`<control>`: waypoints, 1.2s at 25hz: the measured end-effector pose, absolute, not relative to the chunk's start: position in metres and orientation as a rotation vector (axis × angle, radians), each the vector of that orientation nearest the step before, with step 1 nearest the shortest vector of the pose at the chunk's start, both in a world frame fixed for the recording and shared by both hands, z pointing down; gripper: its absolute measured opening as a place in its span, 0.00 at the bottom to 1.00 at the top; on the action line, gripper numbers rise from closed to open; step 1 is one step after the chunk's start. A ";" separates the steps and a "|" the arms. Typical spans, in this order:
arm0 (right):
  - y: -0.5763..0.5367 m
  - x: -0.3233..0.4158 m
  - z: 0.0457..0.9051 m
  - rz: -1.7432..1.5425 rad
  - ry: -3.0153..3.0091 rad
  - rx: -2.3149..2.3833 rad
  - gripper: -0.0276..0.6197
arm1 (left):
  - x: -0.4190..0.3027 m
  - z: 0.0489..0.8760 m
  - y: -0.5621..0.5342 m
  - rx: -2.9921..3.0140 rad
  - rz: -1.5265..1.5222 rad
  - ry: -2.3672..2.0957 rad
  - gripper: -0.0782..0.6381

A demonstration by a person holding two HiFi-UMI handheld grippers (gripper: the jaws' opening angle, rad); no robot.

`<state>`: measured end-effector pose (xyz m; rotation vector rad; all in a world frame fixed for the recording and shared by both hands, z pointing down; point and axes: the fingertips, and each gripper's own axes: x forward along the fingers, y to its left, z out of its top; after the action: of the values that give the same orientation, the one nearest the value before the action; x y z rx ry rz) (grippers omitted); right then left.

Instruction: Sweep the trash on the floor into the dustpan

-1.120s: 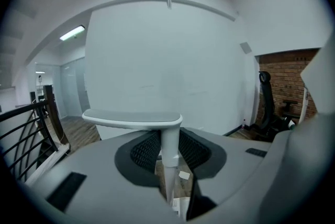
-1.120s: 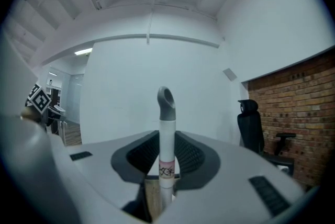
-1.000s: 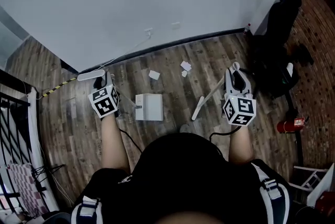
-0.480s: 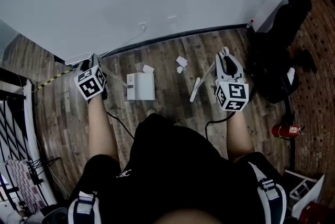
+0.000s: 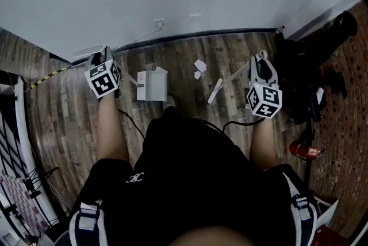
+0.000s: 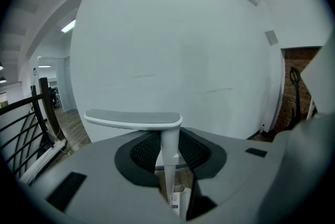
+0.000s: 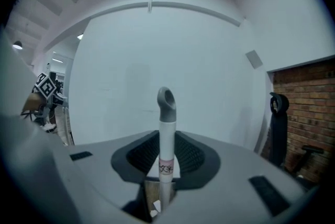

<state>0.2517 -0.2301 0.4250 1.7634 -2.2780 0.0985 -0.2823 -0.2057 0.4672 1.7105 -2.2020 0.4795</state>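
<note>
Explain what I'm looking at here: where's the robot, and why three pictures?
No robot here. A person holds a two-jaw gripper in each hand: the left gripper and the right gripper; the patterned cubes belong to them. The downward picture comes from a camera on the person's head; the other two come from cameras riding on each gripper, looking along its jaws. The left gripper is shut on the dustpan handle, the right on the broom handle. White paper scraps lie on the wooden floor near the broom head.
</note>
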 end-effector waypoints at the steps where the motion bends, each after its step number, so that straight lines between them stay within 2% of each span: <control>1: -0.238 0.249 0.430 0.108 -2.256 1.771 0.19 | -0.290 0.475 -0.214 1.705 0.481 -2.197 0.26; 13: -0.307 0.220 0.460 0.190 -2.067 1.879 0.20 | -0.361 0.562 -0.266 1.630 0.545 -2.127 0.26; 23: -0.365 0.178 0.476 0.077 -2.045 1.708 0.21 | -0.381 0.620 -0.275 1.492 0.593 -2.112 0.26; 30: -0.405 0.176 0.531 0.132 -2.006 1.602 0.21 | -0.393 0.666 -0.262 1.247 0.513 -2.159 0.26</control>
<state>0.1759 -0.4054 0.5311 1.6024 -2.0064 0.1316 -0.3930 -0.2619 0.6659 1.2473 -2.1594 0.5132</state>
